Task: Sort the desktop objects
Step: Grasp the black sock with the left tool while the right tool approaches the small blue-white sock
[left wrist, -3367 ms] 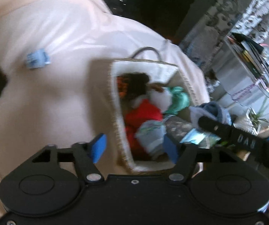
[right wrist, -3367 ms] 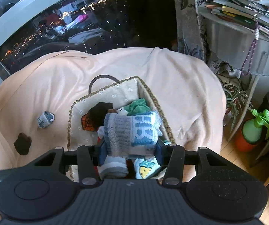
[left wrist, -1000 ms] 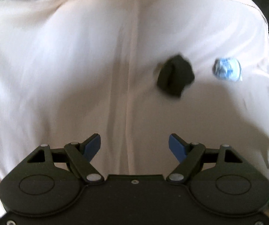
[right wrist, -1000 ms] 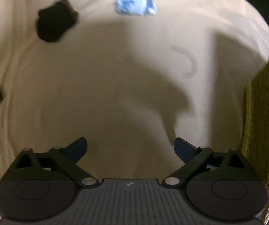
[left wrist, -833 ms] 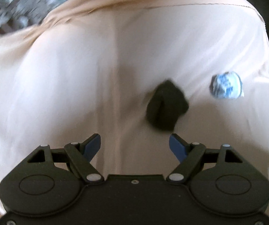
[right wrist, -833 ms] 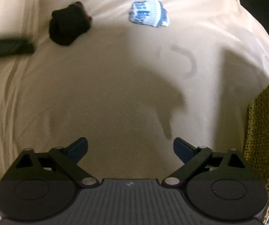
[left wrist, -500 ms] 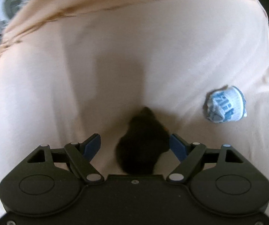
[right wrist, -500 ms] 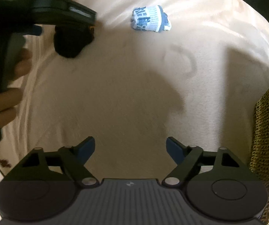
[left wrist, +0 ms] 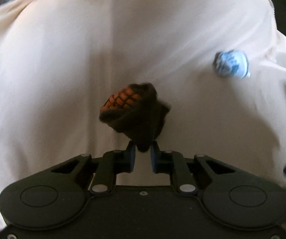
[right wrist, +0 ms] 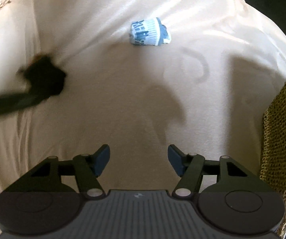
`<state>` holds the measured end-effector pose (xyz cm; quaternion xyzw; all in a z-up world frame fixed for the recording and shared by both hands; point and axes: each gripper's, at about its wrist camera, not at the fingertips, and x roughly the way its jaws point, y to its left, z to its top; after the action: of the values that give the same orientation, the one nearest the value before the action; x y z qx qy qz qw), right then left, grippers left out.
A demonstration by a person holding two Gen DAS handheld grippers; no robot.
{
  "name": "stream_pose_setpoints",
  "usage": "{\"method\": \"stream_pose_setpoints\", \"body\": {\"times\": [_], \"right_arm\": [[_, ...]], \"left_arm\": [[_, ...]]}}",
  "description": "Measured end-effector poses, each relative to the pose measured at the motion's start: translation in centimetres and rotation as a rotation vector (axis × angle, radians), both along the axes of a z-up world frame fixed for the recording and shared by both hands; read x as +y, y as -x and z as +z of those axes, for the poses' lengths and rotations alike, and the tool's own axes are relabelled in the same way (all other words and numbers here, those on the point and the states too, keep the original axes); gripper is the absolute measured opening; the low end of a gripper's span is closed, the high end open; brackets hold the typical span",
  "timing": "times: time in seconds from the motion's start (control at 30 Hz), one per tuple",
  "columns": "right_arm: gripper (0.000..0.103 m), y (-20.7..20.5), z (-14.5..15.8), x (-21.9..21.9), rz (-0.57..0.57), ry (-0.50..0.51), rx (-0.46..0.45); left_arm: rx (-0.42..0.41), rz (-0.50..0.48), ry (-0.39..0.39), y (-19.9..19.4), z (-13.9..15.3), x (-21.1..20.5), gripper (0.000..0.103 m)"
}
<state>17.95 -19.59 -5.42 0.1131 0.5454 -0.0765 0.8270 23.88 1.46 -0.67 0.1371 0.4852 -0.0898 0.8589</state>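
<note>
Sorting socks: one in hand, one left.
Left gripper (left wrist: 143, 149) pinching dark sock (left wrist: 135, 111) above cloth (left wrist: 63, 79); right gripper (right wrist: 138, 159) half-closing, empty (blue sock (right wrist: 150, 32) lying beyond; basket (right wrist: 280, 143) waiting rightward).

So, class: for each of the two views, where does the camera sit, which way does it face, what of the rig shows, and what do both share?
Left wrist: sits on the left gripper, facing down along its fingers at the cloth; the jaws have just closed on the dark sock.
Right wrist: sits on the right gripper, facing down at the cloth, basket at right; its empty jaws have just been closing.
Shared: dark sock, blue-and-white sock, cloth.
</note>
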Motion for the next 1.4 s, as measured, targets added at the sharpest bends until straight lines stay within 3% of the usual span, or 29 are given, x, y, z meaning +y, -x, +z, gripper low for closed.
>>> {"method": "stream_pose_setpoints", "body": {"times": [0.17, 0.3, 0.4, 0.47, 0.57, 0.73, 0.83, 1.0, 1.27, 1.33, 1.37, 1.4], "right_arm": [[0.065, 0.1, -0.1, -0.2, -0.018, -0.015, -0.024], [0.065, 0.3, 0.3, -0.4, -0.036, -0.035, -0.063], [0.065, 0.5, 0.7, -0.5, -0.052, -0.047, -0.102], [0.065, 0.7, 1.0, -0.4, -0.059, -0.043, -0.125], [0.065, 0.6, 1.5, 0.0, -0.058, -0.028, -0.154], [0.066, -1.9, 2.7, 0.1, -0.02, -0.005, -0.168], [0.069, -5.3, 2.5, -0.6, -0.004, 0.044, -0.182], [0.07, -11.0, 1.5, -3.1, -0.038, 0.11, -0.183], [0.069, -15.8, -1.4, -5.8, -0.075, 0.133, -0.155], [0.061, -15.9, -1.9, -5.9, -0.07, 0.112, -0.166], [0.057, -15.9, -2.1, -6.0, -0.065, 0.093, -0.168], [0.04, -15.9, -2.2, -6.0, -0.055, 0.068, -0.17]], "left_arm": [[0.033, 0.067, 0.034, 3.7, 0.3, 3.7, 0.01], [0.035, 0.137, 0.015, 5.3, -0.8, 5.9, 0.012], [-0.02, 0.128, 0.0, 6.1, -1.7, 6.7, 0.029], [-0.113, 0.101, -0.036, 6.6, -1.8, 6.6, 0.054], [-0.219, 0.064, -0.062, 6.7, -2.0, 6.0, 0.061], [-0.276, 0.012, -0.03, 5.6, -1.0, 3.7, 0.064], [-0.31, -0.011, -0.038, 5.0, 0.1, 2.0, 0.079], [-0.306, -0.016, -0.051, 1.8, -0.4, -0.7, 0.079], [-0.26, -0.039, -0.072, -1.5, -3.2, -3.0, 0.078], [-0.243, -0.031, -0.068, -2.0, -3.4, -3.1, 0.074], [-0.234, -0.021, -0.064, -2.2, -3.4, -3.0, 0.068], [-0.218, -0.008, -0.058, -2.3, -3.5, -2.9, 0.06]]}}
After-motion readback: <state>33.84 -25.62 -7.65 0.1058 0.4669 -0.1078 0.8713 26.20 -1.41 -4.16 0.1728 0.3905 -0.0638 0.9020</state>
